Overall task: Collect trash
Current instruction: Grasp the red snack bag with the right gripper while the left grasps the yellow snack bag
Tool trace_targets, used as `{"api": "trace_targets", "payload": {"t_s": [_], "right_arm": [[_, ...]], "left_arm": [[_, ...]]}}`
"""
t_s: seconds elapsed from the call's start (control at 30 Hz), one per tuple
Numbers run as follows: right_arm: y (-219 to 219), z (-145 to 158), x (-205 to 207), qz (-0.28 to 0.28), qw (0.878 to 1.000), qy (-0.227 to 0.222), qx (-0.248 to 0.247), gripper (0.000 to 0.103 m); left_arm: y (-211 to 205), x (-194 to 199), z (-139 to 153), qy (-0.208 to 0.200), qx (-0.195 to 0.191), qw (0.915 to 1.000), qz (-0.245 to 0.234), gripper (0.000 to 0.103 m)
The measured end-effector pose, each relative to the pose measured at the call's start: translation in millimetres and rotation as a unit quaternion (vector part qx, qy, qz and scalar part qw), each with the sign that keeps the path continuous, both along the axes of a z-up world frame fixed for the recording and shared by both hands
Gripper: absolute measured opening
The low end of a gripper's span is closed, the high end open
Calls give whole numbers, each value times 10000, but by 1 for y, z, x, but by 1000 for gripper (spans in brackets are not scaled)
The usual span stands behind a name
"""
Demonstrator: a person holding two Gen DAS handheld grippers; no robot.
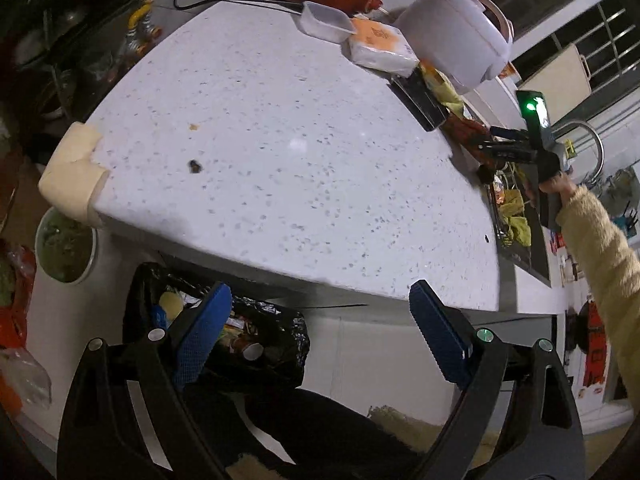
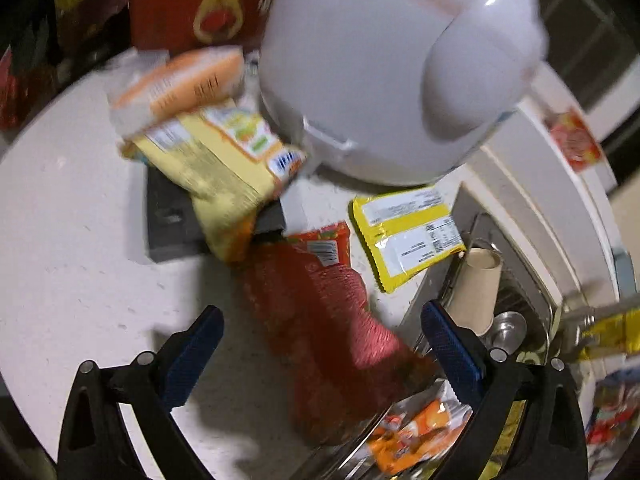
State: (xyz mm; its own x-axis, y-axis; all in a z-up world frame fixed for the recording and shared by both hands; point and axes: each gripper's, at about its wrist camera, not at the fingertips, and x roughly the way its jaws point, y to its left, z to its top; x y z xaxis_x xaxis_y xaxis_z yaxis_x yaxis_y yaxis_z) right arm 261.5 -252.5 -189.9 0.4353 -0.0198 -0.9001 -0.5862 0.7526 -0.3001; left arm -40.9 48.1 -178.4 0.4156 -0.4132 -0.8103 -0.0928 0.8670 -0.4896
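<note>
In the right wrist view my right gripper (image 2: pixel 322 316) is open above a crumpled red snack wrapper (image 2: pixel 320 304) on the white counter (image 2: pixel 80 240), the wrapper lying between the fingers. A yellow wrapper (image 2: pixel 408 236) lies flat behind it. A yellow-orange bag (image 2: pixel 224 164) leans on a black block. An orange wrapper (image 2: pixel 416 428) lies at the sink edge. In the left wrist view my left gripper (image 1: pixel 320 300) is open and empty above a black-lined trash bin (image 1: pixel 224 328) full of rubbish, below the counter edge. The right gripper also shows in the left wrist view (image 1: pixel 516 148).
A white rice cooker (image 2: pixel 396 68) stands behind the wrappers. A paper cup (image 2: pixel 476 284) and metal ware sit in the sink at right. A tissue pack (image 1: pixel 380 46) and plastic container (image 1: pixel 326 22) are at the counter's back. A foam guard (image 1: pixel 74 170) covers the counter corner.
</note>
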Motion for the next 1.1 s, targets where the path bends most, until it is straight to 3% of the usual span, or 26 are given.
{"api": "trace_targets", "payload": {"t_s": [0.1, 0.17, 0.2, 0.23, 0.3, 0.53, 0.63, 0.77, 0.97, 1.1], "right_arm": [[1, -17, 3, 117, 9995, 248, -179, 95], [-2, -16, 1, 167, 9995, 258, -18, 77], [-4, -15, 2, 121, 9994, 307, 70, 58], [-9, -12, 0, 54, 9986, 415, 322, 49], [-14, -2, -8, 69, 9989, 189, 427, 42], [-54, 55, -53, -117, 9899, -405, 1351, 40], [-82, 83, -91, -272, 9786, -665, 1928, 40], [-111, 108, -141, -500, 9634, -874, 2483, 40], [-144, 114, -197, -873, 9448, -928, 3018, 40], [-153, 109, -218, -1055, 9325, -946, 3321, 40]], "left_arm": [[-15, 14, 6, 40, 370, 9993, -60, 88], [-26, 28, 14, 66, 689, 9976, -51, 88], [-29, 33, 17, 42, 764, 9971, -45, 88], [-32, 38, 21, 0, 826, 9966, -45, 88], [-41, 50, 30, -89, 971, 9952, -91, 88], [-87, 85, 59, -532, 1593, 9841, -579, 88], [-110, 102, 65, -650, 1655, 9807, -817, 88], [-138, 126, 62, -668, 1454, 9811, -1087, 88], [-181, 205, 62, -818, 1149, 9853, -960, 88], [-210, 256, 59, -878, 1846, 9745, -930, 88]]}}
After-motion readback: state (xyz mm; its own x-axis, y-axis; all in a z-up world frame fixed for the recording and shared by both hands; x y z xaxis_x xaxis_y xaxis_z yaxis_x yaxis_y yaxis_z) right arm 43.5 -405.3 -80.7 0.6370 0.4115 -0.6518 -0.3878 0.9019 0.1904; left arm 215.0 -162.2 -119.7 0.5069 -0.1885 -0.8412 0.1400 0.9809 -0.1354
